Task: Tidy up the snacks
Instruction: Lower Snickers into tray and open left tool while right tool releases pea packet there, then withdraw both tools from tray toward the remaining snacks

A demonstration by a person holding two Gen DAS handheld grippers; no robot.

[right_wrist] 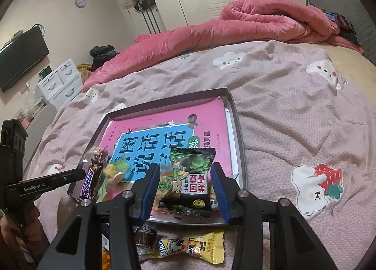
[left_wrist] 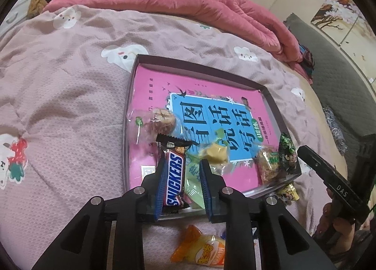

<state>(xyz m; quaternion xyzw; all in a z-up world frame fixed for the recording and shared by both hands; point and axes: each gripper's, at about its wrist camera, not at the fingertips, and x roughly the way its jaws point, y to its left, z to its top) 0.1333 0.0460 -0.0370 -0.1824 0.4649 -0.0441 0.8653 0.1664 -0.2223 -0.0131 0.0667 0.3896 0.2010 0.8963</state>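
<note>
Pink book [left_wrist: 164,86] lines snack tray [left_wrist: 270,96].

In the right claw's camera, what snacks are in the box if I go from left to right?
Snickers bar → yellow-green wrapped candy → green pea packet, which sits between the open fingers of the right claw.

A tray [left_wrist: 270,96] lies on the bedspread [left_wrist: 58,105] before you, a book [left_wrist: 211,96] flat inside it. On the book, your Snickers bar [left_wrist: 174,176] sits left, the pea packet [right_wrist: 192,173] right. Two wrapped snacks [right_wrist: 185,246] lie nearer you, outside the tray; a rolled quilt [right_wrist: 246,21] lies behind
</note>
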